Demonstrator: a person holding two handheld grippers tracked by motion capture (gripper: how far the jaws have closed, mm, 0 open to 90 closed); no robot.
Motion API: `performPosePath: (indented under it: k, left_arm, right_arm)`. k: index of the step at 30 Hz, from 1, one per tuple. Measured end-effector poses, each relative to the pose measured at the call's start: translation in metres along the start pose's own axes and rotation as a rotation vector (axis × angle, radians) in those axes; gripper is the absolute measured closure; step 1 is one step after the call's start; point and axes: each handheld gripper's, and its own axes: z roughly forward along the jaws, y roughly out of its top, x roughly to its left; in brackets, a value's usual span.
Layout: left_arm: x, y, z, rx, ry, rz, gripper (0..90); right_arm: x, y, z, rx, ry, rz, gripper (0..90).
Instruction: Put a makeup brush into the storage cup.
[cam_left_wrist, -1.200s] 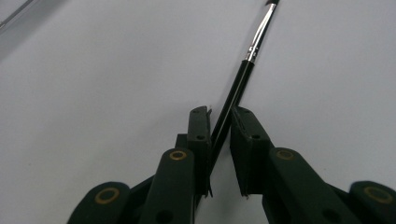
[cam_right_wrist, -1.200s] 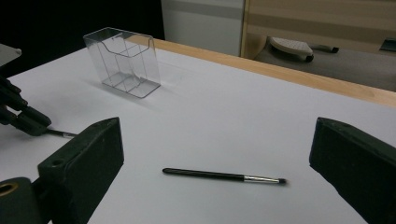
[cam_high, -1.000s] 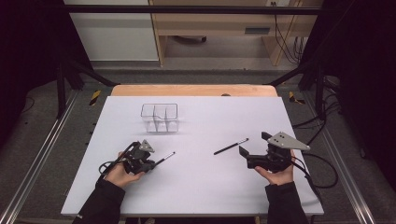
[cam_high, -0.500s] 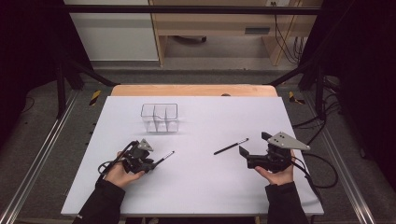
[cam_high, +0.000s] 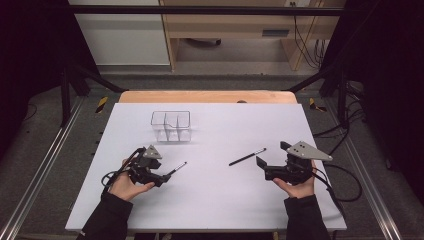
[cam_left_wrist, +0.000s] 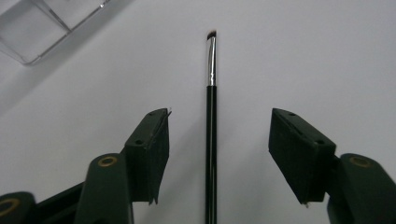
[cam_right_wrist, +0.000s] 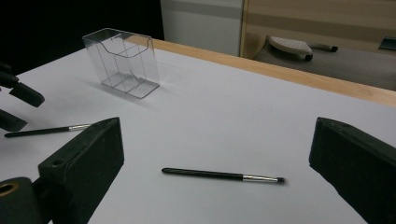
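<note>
Black-handled angled brush (cam_left_wrist: 211, 135) lies flat on the white table (cam_high: 215, 200), between the spread jaws of the left gripper (cam_left_wrist: 219, 149), untouched; nothing has shifted over the last second. Right gripper (cam_right_wrist: 215, 163) also gapes, its own brush (cam_right_wrist: 223, 176) just ahead. Clear organizer (cam_high: 171, 126) stands farther back; judged: grasp not yet made.

The high view looks forward and down over the whole white table (cam_high: 215, 200). The left gripper view sits low and close, looking along a brush (cam_left_wrist: 211, 140) lying between its jaws. The right gripper view looks low across the table, sharing the clear organizer (cam_right_wrist: 122, 61) with the others.
</note>
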Motion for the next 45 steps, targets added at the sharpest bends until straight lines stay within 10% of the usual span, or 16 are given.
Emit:
performPosePath:
  k: [22, 45]
  left_arm:
    - [0.001, 0.025, 0.007, 0.108, -0.003, 0.055, 29.6]
    - [0.007, 0.031, 0.041, 0.238, -0.016, 0.053, 55.1]
  right_arm:
    - [-0.001, 0.001, -0.003, -0.003, -0.005, 0.006, 3.6]
    - [-0.001, 0.001, -0.001, 0.006, 0.001, 0.005, 3.6]
